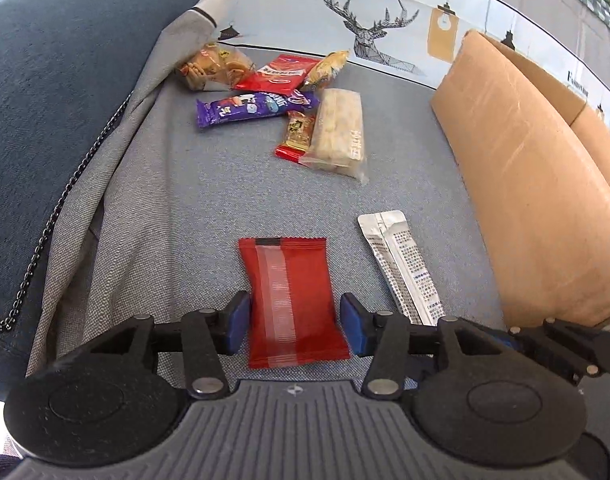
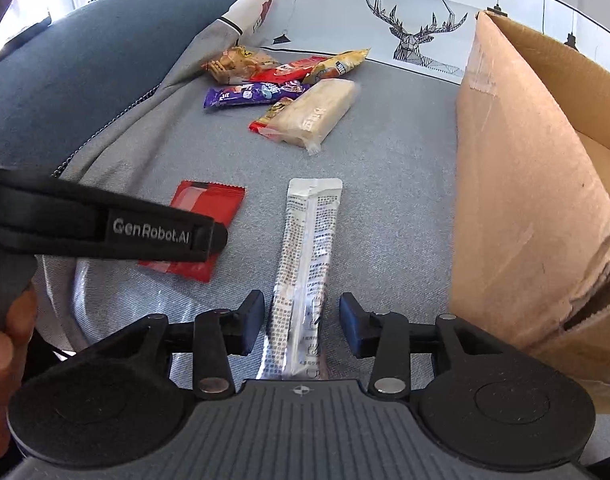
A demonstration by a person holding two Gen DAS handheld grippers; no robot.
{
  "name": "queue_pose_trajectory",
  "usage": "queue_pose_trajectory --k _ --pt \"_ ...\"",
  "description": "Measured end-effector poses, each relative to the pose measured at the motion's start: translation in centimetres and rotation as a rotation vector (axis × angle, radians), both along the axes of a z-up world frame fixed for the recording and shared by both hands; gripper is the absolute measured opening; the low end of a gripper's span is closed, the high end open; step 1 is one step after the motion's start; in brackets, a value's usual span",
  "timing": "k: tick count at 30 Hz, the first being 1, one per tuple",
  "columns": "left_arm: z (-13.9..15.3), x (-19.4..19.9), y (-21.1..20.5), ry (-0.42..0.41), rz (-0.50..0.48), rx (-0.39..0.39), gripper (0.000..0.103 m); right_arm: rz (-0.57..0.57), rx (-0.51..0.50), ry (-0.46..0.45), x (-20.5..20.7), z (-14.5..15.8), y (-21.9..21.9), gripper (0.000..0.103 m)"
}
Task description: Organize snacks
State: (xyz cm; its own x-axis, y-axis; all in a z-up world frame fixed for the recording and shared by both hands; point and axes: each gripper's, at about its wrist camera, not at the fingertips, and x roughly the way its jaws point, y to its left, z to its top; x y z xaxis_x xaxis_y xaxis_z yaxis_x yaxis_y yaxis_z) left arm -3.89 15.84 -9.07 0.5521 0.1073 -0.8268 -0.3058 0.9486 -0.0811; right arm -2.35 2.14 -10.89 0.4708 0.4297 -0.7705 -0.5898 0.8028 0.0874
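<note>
A red snack packet lies flat on the grey seat, seam side up. My left gripper straddles its lower half, and the blue pads stand beside its edges without squeezing it. A silver stick packet lies lengthwise between the pads of my right gripper, with a gap on each side. In the right wrist view a black finger of the left gripper crosses over the red packet. Both grippers are open. A brown cardboard box stands open just right of the silver stick.
Farther back lies a pile of snacks with a purple bar and a pale clear-wrapped bar. A grey garment with a chain and a blue cushion border the left. A person's hand shows at the left edge.
</note>
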Motion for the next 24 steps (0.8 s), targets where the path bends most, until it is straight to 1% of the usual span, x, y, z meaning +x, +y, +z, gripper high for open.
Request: queue_pose_trajectory --k 2,3,4,5,8,9,12,13,16,18,20,22,24 --pt "0.0 0.1 -0.3 0.004 -0.007 0.015 0.055 0.006 -0.005 -0.008 0.0 -0.1 0.0 0.042" --pt "-0.1 0.1 -0.4 0.005 -0.009 0.021 0.055 0.01 -0.01 -0.016 0.0 -0.1 0.0 0.04" --pt "-0.1 0.1 -0.4 0.006 -0.011 0.025 0.055 0.017 -0.014 -0.022 -0.1 -0.1 0.0 0.031" --pt "-0.2 0.1 -0.5 0.007 -0.013 0.029 0.055 0.023 -0.017 -0.028 -0.2 0.0 0.1 0.028" --pt "-0.2 0.1 -0.7 0.006 -0.014 0.035 0.054 0.027 -0.02 -0.04 -0.4 0.2 -0.1 0.026" --pt "-0.2 0.1 -0.7 0.004 -0.014 0.035 0.052 0.022 -0.016 -0.045 -0.5 0.3 -0.1 0.026" --pt "0.0 -0.1 -0.4 -0.016 0.001 0.026 0.034 0.007 0.003 -0.07 -0.6 1.0 -0.3 0.025" --pt "0.1 -0.2 -0.2 -0.024 0.008 0.014 0.033 0.005 0.005 -0.071 -0.7 1.1 -0.4 0.025" --pt "0.1 -0.2 0.1 -0.022 0.02 -0.007 0.034 -0.002 -0.01 -0.045 -0.5 0.8 -0.5 0.026" --pt "0.2 -0.1 0.1 -0.023 0.021 -0.006 0.035 -0.008 -0.018 -0.013 -0.2 0.5 -0.5 0.027" --pt "0.3 -0.2 0.2 -0.026 0.026 -0.013 0.041 -0.011 -0.016 -0.008 -0.2 0.5 -0.5 0.029" --pt "0.3 -0.3 0.3 -0.039 0.034 -0.016 0.049 -0.012 -0.013 -0.006 -0.2 0.5 -0.4 0.03" --pt "0.4 -0.3 0.4 -0.053 0.033 -0.019 0.052 -0.017 -0.009 -0.006 -0.1 0.4 -0.4 0.03"
